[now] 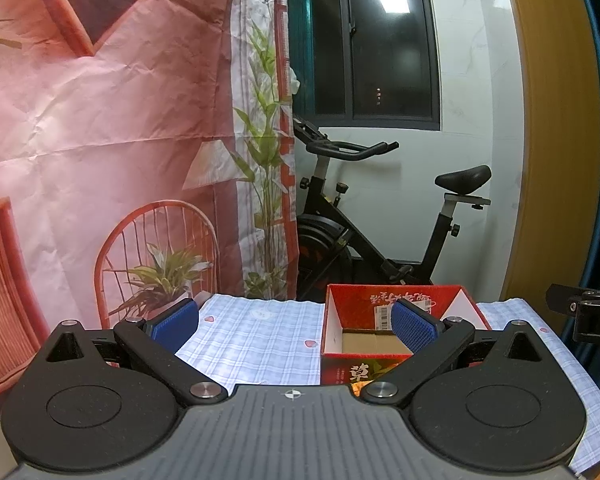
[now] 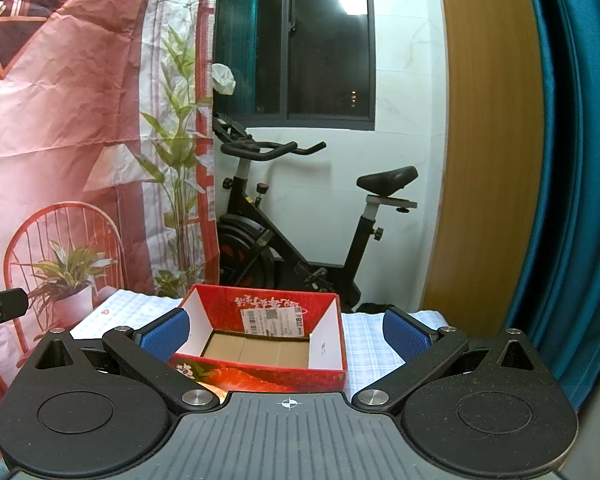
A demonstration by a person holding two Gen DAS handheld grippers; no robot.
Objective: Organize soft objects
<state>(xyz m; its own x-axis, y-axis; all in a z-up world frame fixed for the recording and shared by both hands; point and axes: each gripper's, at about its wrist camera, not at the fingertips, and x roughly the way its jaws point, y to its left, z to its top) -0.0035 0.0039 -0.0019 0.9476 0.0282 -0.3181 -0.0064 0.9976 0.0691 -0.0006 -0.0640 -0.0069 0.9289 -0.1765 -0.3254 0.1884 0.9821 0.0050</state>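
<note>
Red cardboard box point(image 2: 260, 340), open on top and showing only its brown bottom, stood at the far edge of the checked tablecloth point(image 1: 256, 344), while the left gripper point(image 1: 296, 324) and the right gripper point(image 2: 286, 334) had their fingers spread wide, holding nothing.

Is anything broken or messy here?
Nothing looks broken or spilled. The red box sits upright on the checked cloth, open and empty, with only its cardboard bottom showing. The one odd thing: no soft things are in view yet. Both the left gripper and right gripper are open and hold nothing.
</note>
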